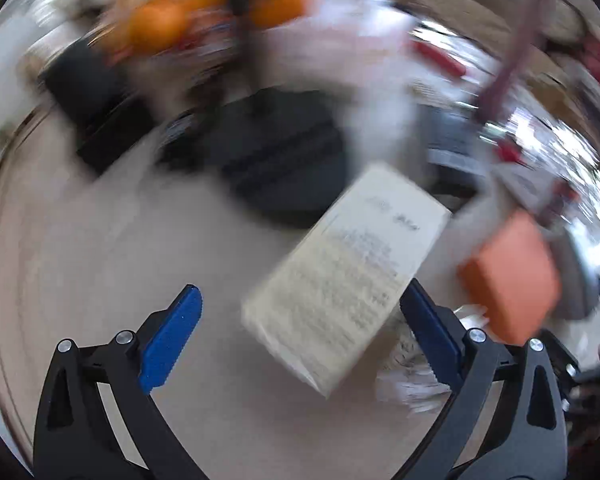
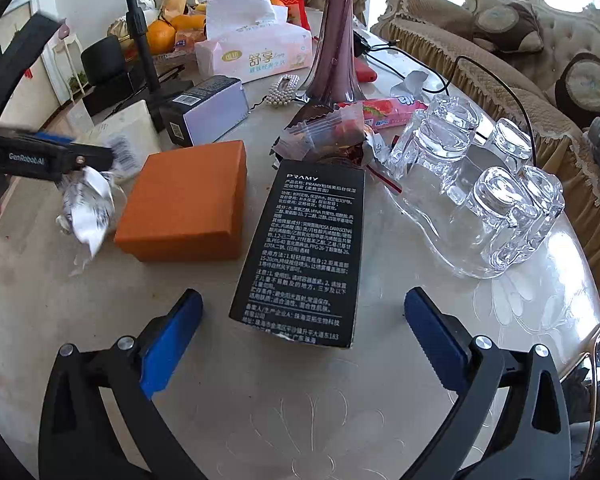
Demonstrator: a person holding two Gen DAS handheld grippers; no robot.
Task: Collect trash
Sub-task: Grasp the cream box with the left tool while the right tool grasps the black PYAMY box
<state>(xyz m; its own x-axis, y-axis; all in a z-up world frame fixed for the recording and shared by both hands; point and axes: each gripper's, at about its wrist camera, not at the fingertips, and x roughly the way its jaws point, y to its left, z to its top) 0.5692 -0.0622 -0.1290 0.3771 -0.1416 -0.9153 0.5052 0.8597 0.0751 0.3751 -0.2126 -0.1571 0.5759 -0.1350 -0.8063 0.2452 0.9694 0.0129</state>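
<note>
My left gripper is open, its view smeared by motion. A cream printed box lies just ahead between its blue pads. A crumpled white wrapper lies under its right finger. In the right wrist view that wrapper sits on the table just below the left gripper, beside an orange box. My right gripper is open, with the near end of a black PRAMY box between its fingertips. Torn snack wrappers and a pink strawberry wrapper lie beyond.
Upturned glasses stand on a clear tray at right. A purple vase, a tissue pack, a dark-and-white box, a pearl clip, oranges and cables crowd the far table. A sofa is behind.
</note>
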